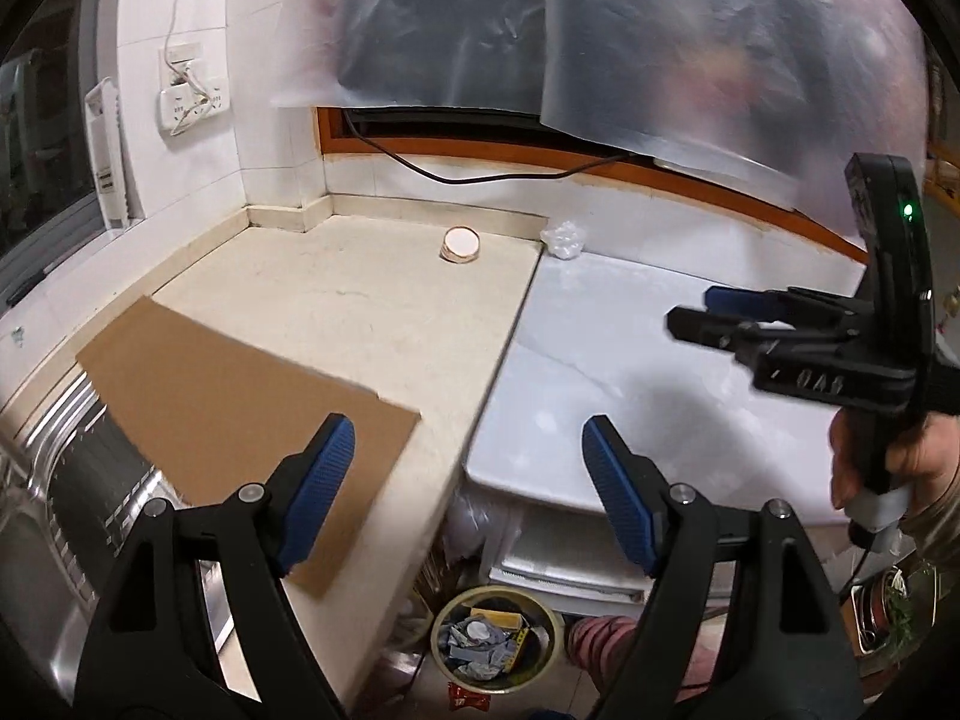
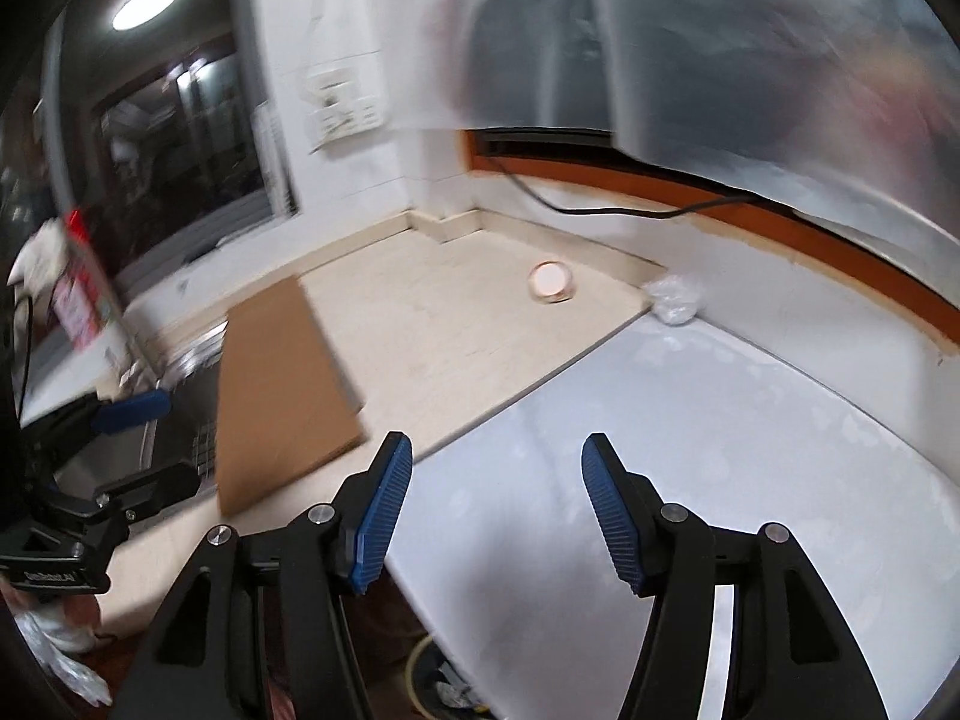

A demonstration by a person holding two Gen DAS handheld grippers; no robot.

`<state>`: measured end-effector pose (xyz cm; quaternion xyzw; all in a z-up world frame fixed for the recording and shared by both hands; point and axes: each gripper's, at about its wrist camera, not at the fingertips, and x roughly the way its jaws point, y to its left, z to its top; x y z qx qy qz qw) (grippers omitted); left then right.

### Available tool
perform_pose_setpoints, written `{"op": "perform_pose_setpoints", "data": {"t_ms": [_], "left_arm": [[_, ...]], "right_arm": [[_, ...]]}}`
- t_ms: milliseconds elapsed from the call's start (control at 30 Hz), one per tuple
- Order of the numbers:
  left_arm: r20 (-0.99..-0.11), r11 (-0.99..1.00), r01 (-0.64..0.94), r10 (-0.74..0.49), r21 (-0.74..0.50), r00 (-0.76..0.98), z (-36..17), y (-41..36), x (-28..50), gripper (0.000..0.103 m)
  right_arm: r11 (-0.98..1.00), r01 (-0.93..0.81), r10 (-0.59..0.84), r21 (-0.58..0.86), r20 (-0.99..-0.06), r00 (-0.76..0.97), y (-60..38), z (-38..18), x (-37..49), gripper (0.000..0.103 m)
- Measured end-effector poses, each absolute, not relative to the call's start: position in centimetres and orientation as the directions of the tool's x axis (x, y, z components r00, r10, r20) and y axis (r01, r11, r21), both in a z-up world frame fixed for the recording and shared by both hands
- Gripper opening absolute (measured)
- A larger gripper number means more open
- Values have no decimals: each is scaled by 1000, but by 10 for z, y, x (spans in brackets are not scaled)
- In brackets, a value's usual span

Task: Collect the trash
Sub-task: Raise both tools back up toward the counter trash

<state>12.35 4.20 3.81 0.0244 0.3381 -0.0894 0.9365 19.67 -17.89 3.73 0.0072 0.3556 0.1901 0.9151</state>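
Both grippers are hanging in the air over the counter corner right now, neither one holding anything. The left gripper (image 1: pixel 468 456) is sitting with its blue pads spread wide, hovering over the front edge where the beige counter (image 1: pixel 360 312) is meeting the white appliance top (image 1: pixel 600 348). The right gripper (image 2: pixel 497 474) is also gaping wide, floating above that same seam.

Trash-wise, a small round cup (image 1: pixel 461 244) is lying on its side near the back of the counter, just short of the wall ledge, and a crumpled clear plastic wad (image 1: pixel 563 240) is sitting just beside it on the back corner of the white top. Both are well apart from the pads, with bare surface in between.

A cardboard sheet (image 1: pixel 240 414) is lying on the left, overhanging the sink (image 1: pixel 72 480) edge. The trash bin (image 1: pixel 495 636) is sitting on the floor below the counter's front edge, already holding wrappers.
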Motion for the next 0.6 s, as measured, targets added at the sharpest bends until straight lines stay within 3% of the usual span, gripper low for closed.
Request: {"op": "perform_pose_setpoints", "data": {"t_ms": [200, 600], "left_arm": [[-685, 980, 194, -176, -52, 707, 38, 38, 203, 76], [-759, 980, 191, -160, -48, 632, -8, 2, 386, 76]], "right_arm": [[954, -236, 299, 186, -652, 697, -223, 31, 281, 71], [985, -114, 171, 128, -677, 716, -252, -25, 448, 74]]}}
